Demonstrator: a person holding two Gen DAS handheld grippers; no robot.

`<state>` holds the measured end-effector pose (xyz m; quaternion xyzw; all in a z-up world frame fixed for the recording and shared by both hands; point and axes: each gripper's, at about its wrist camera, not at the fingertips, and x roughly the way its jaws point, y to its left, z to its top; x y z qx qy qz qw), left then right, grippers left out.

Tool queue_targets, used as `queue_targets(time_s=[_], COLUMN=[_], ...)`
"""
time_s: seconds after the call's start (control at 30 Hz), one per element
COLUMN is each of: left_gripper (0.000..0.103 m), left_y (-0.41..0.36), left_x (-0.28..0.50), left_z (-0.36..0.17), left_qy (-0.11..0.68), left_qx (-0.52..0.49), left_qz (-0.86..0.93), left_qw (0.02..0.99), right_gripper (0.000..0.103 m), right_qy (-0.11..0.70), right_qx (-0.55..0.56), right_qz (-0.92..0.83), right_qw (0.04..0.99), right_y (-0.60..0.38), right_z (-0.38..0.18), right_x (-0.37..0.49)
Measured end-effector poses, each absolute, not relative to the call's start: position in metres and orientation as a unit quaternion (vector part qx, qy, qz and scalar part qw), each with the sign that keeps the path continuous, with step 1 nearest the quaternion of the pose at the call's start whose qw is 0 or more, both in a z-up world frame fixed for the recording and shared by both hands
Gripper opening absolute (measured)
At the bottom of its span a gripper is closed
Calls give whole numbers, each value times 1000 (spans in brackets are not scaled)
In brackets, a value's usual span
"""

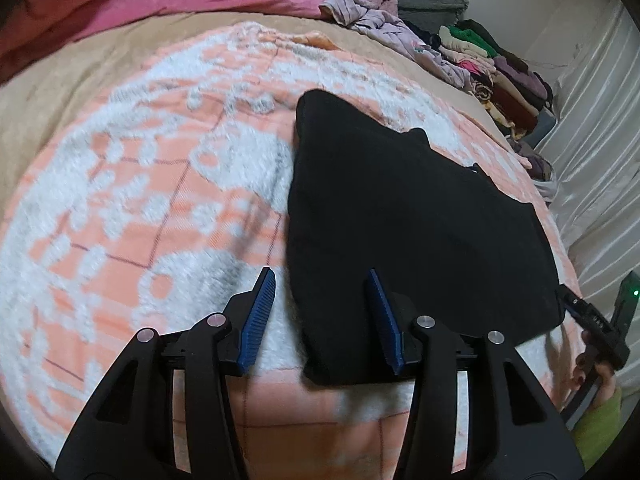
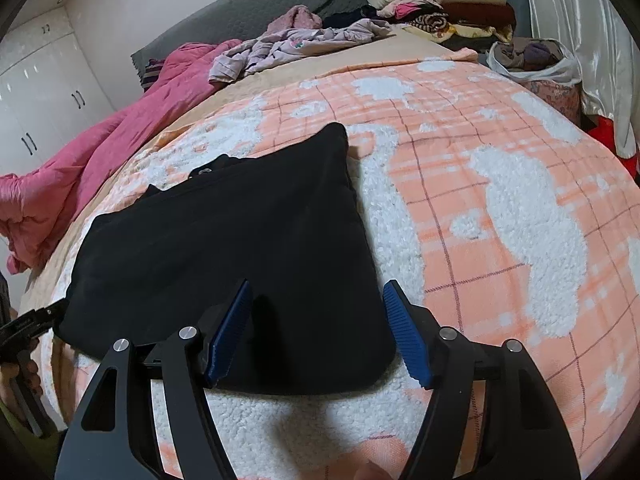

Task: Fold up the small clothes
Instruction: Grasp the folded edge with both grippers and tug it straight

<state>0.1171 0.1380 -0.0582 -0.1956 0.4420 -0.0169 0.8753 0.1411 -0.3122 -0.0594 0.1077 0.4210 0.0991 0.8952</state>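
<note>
- Left wrist view: my left gripper [image 1: 322, 312] stands part open, blue pads apart, clamped on nothing. The black garment [image 1: 408, 216] lies flat on the peach-and-white blanket [image 1: 132, 184], just ahead and to the right of my fingers. Its near left corner sits between the two pads: the right pad is over the cloth, the left over bare blanket. Whether a pad touches the fabric I cannot tell.
- In the same view the garment's long axis runs away from me, from the near hem to a narrower far end pointing at the unfolded lilac clothes [image 1: 384, 28] and the stack of folded clothes [image 1: 492, 64] at the far side of the bed. My right hand shows at the right edge, by the garment's near right corner.
- Right wrist view: my right gripper [image 2: 316, 320] is open wider, holding nothing. The garment's near right corner lies between its pads, the left pad over black cloth, the right over blanket. The garment spreads ahead and to the left, its far corner pointing away up the bed.
- My judgement: each hand sits at its own near corner, equally close, so the next move is to pinch both corners and carry the near hem along the long axis toward the far end.
</note>
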Motion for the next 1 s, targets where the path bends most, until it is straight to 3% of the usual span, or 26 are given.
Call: queue_targets(time_s=[0.13, 0.3, 0.4, 0.53, 0.8, 1.0], left_gripper=[40, 31, 14, 10, 10, 12], left_y=[138, 137, 135, 129, 132, 128], left_x=[116, 118, 119, 116, 103, 101], left_z=[-60, -58, -58, -54, -55, -56], left_qy=[440, 440, 442, 440, 440, 441], left_qx=[-209, -222, -221, -206, -192, -169], left_qz=[-19, -27, -33, -29, -27, -22], left_qw=[873, 870, 869, 873, 877, 881], right_gripper=[66, 59, 41, 12, 10, 19], right_qy=[424, 424, 422, 412, 405, 421], right_qx=[131, 149, 146, 151, 110, 115], right_qz=[95, 102, 101, 108, 89, 62], right_qw=[891, 888, 889, 892, 903, 898], right_y=[-320, -323, -324, -328, -325, -325], right_z=[-66, -67, -65, -60, -53, -69], right_x=[140, 140, 139, 136, 130, 133])
